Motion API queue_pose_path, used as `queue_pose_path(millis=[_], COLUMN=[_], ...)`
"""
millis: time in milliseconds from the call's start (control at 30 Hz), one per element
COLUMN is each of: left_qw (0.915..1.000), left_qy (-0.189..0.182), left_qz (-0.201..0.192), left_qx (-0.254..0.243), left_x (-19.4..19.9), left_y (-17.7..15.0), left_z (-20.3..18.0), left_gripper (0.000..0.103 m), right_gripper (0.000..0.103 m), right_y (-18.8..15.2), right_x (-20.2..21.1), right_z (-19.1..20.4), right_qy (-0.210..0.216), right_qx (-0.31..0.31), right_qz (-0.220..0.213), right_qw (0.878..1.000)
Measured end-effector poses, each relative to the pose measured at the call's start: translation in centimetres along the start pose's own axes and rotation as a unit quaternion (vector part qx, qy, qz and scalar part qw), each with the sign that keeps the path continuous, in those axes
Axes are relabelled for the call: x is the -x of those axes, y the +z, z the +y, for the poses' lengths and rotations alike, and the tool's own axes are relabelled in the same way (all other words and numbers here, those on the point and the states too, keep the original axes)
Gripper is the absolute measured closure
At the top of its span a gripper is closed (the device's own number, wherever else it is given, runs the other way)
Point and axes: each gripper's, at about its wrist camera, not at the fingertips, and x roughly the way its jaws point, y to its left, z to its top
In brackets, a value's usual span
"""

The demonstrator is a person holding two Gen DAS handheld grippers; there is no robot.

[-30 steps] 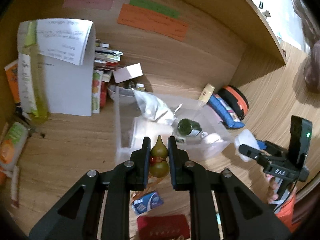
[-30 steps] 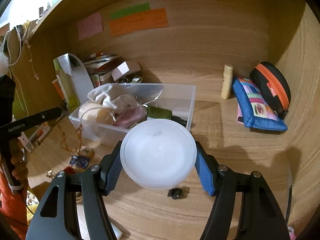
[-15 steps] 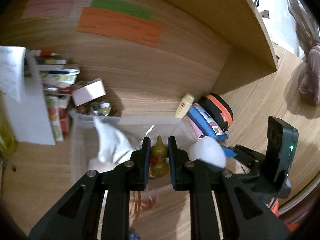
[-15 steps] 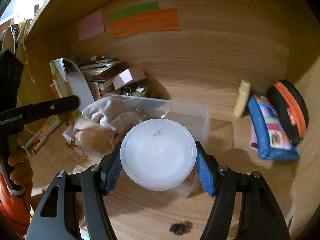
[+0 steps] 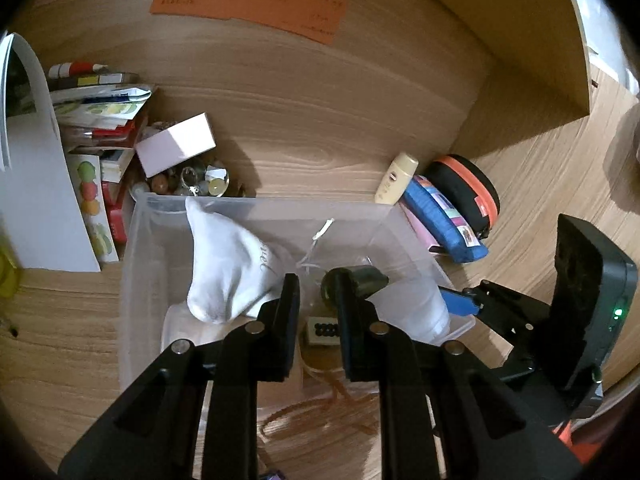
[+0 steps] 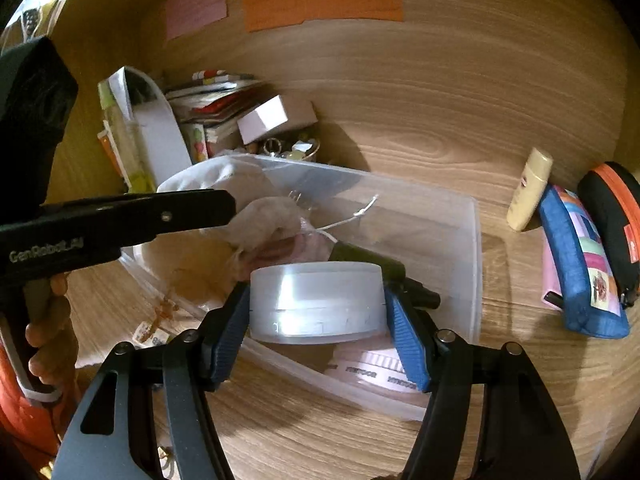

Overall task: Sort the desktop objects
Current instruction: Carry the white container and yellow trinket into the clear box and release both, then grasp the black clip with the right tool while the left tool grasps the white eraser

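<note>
The right fingers [image 6: 404, 332], blue-padded, are spread about halfway and pinch a round translucent tub [image 6: 316, 300] by its side wall, one pad on each flank, so it hangs side-on without tipping. That right gripper [image 6: 316, 312] tilts downward with the tub just over the near wall of the clear plastic bin [image 6: 476, 240], which looks like a line-up for dropping it inside.

The left fingers [image 5: 290, 320] are drawn as close as they go. A small beige tag with black dots [image 5: 322, 330] and a loose brown cord [image 5: 320, 404] show through the narrow gap — whether the fingers nip the cord I cannot tell. The left gripper [image 5: 320, 312] also slopes down over the bin, its tip above the white cloth pouch [image 5: 224, 264]; a hand [image 6: 44, 336] wraps its handle low at the left.

A dark green bottle [image 6: 360, 256] lies in the bin behind the tub. To the right on the surface, clear of the bin, sit a cream tube [image 6: 528, 188], a blue pencil case [image 6: 580, 264] and a black-and-orange zip case [image 6: 612, 216] — probably left for later.
</note>
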Motion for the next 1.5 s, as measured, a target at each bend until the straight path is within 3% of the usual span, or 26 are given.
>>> queue_pose_path(millis=[300,467,767,933,1000,1067,1333,1500], left_qw=[1.0,0.9996,0.9936,0.9899,0.9884,0.987,0.9836,0.9817], left_qy=[-0.004,-0.01,0.071,0.1,0.112,0.125,0.165,0.184], left_qz=[-0.003,-0.026,-0.082,-0.089,-0.09,-0.086,-0.044,0.005], left_qx=[0.0,0.0,-0.032,-0.047,-0.05,-0.054,-0.057,-0.05], left_x=[0.5,1.7,5.2,6.9,7.9,8.4,8.8,7.2], left_y=[-0.3,0.0,-0.4,-1.1,-1.5,-2.1,-4.6,-6.5], left_z=[-0.4,-0.8,-2.7,-3.0,-2.9,-2.7,-1.1,0.3], left_gripper=[0.05,0.038,0.01,0.003,0.002,0.001,0.001,0.001], right_gripper=[0.04,0.039,0.021,0.015,0.004,0.0,0.0,0.0], right_y=[-0.1,0.1,-0.6,-1.3,-1.8,-2.3,-4.5,-6.1], right_x=[0.1,1.8,6.0,7.8,8.3,8.7,8.8,8.1], right_z=[-0.3,-0.1,-0.2,-0.6,-0.7,-0.9,-2.3,-2.7], right_qy=[0.006,0.003,-0.042,-0.056,-0.064,-0.074,-0.094,-0.087], right_qx=[-0.006,-0.003,-0.008,-0.016,-0.021,-0.023,-0.04,-0.052], right_qz=[-0.001,-0.019,-0.057,-0.063,-0.062,-0.063,-0.029,-0.003], right_qw=[1.0,1.0,0.997,0.996,0.996,0.995,0.994,0.995])
